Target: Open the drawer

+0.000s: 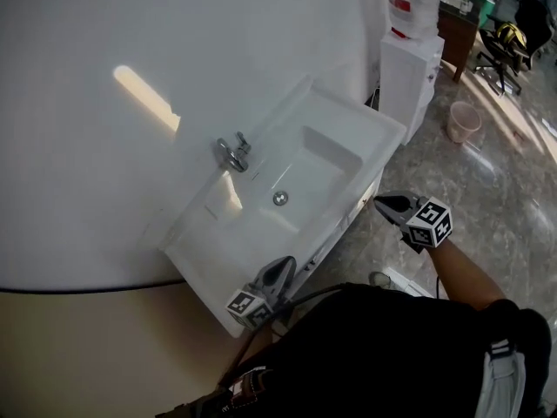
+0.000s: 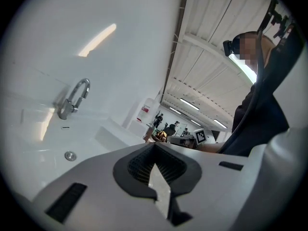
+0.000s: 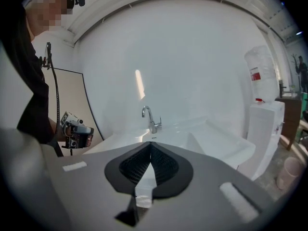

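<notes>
Only a thin strip of the drawer front [image 1: 350, 216] shows in the head view, mid-frame under the front rim of the white sink [image 1: 365, 116]. Its long axis runs diagonally from lower left to upper right, and it faces lower right. Separate drawers cannot be told apart. The left gripper [image 1: 285, 266] overlaps the sink's lower-left corner, jaws clenched on nothing. The right gripper [image 1: 383, 202], likewise clenched and empty, is near the strip's upper end, pointing left toward it.
</notes>
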`<action>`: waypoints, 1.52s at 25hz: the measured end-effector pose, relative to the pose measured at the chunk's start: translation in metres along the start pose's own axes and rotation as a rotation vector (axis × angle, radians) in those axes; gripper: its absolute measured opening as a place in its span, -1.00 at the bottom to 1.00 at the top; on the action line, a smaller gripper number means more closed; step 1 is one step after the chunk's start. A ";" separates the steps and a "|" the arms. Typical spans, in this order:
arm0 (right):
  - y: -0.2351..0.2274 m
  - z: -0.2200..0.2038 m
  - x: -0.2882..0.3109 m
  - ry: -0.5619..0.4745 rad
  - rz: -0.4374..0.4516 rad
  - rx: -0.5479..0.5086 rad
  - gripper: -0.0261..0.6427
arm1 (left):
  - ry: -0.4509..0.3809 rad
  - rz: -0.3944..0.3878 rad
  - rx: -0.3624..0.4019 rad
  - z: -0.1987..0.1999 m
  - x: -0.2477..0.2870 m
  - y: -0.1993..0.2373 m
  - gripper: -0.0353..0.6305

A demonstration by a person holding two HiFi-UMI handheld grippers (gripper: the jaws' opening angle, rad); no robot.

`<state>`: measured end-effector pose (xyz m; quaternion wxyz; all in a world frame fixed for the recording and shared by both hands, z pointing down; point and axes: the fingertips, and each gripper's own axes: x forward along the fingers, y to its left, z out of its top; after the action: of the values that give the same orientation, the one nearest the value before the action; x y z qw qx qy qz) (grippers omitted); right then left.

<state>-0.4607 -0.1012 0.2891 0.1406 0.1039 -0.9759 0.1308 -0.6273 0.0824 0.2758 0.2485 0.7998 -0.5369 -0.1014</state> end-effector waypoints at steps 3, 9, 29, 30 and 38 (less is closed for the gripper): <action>-0.026 -0.024 -0.017 0.008 -0.030 0.038 -0.92 | 0.066 -0.023 -0.004 -0.017 0.040 -0.012 -0.89; -0.062 -0.057 -0.024 -0.018 -0.070 0.087 -0.92 | 0.197 -0.095 -0.008 -0.049 0.097 -0.026 -0.89; -0.217 -0.283 0.050 0.131 -0.145 0.146 -0.90 | 0.544 -0.163 -0.056 -0.264 0.261 0.023 -0.89; -0.224 -0.296 0.054 0.143 -0.149 0.145 -0.90 | 0.555 -0.164 -0.058 -0.276 0.269 0.027 -0.89; -0.251 -0.397 0.083 0.205 -0.158 0.196 -0.84 | 0.664 -0.165 -0.072 -0.365 0.303 0.052 -0.89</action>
<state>-0.3806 -0.2390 0.7390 0.2385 0.1796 -0.9278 0.2238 -0.3904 -0.1035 0.6465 0.4285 0.8207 -0.3564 0.1259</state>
